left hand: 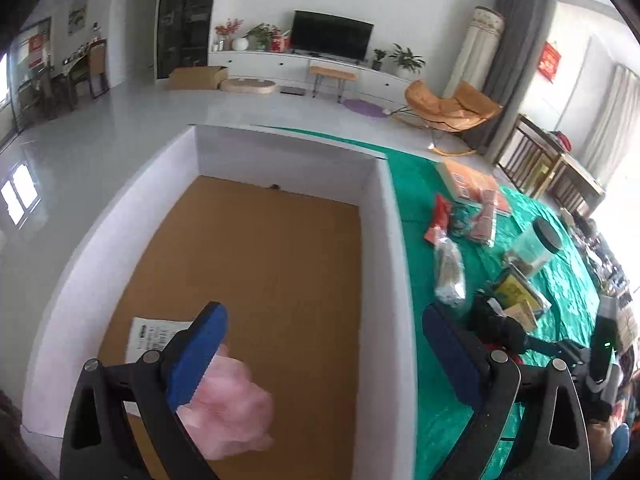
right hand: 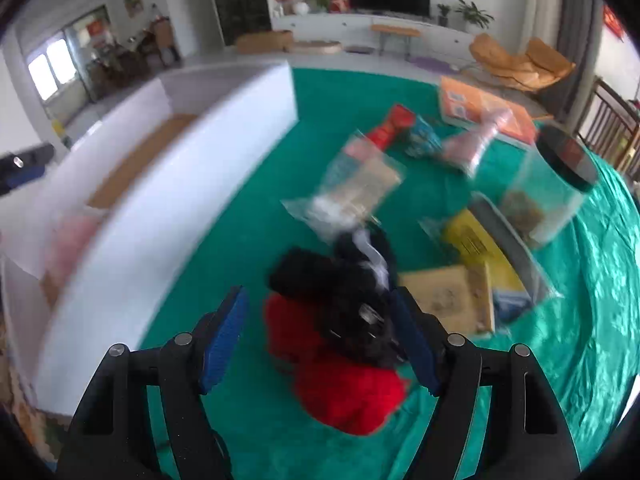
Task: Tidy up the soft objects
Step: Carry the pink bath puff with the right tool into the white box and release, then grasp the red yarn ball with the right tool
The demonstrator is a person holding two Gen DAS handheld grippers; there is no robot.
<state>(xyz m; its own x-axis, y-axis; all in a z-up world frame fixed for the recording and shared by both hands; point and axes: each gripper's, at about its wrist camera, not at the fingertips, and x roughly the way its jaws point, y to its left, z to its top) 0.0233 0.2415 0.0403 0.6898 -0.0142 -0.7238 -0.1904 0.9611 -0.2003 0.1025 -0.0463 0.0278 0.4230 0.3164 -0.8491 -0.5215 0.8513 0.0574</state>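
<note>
- left gripper [left hand: 320, 356]: jaws spread wide, nothing clamped. Pink soft item [left hand: 230, 404] sits just below and beside its left finger, inside the white box [left hand: 384, 240]; whether it is landed or mid-drop I can't tell, it's blurred.
- right gripper [right hand: 322, 344]: jaws well apart, not pressing on anything. Black fluffy item [right hand: 340, 304] lies between and just ahead of the fingers, on top of a red soft item [right hand: 344, 396] directly under the gripper.
- Progress, my read: one soft piece in the box, so early stage. Black and red pieces not yet moved; both out on the green cloth [right hand: 248, 184].
- Box is to the left of the right gripper, its near wall tall; anything carried over has to clear that wall.
- Clutter ahead and right of the right gripper: clear plastic bags [right hand: 356, 184], yellow packet [right hand: 476, 240], clear jar with black lid [right hand: 556, 184], orange book [right hand: 480, 112], red packet [right hand: 390, 126]. Probably not soft goods, hard to say for the bags.
- Risk: the nearest bag touches the black item's far edge; a grab could snag it.
</note>
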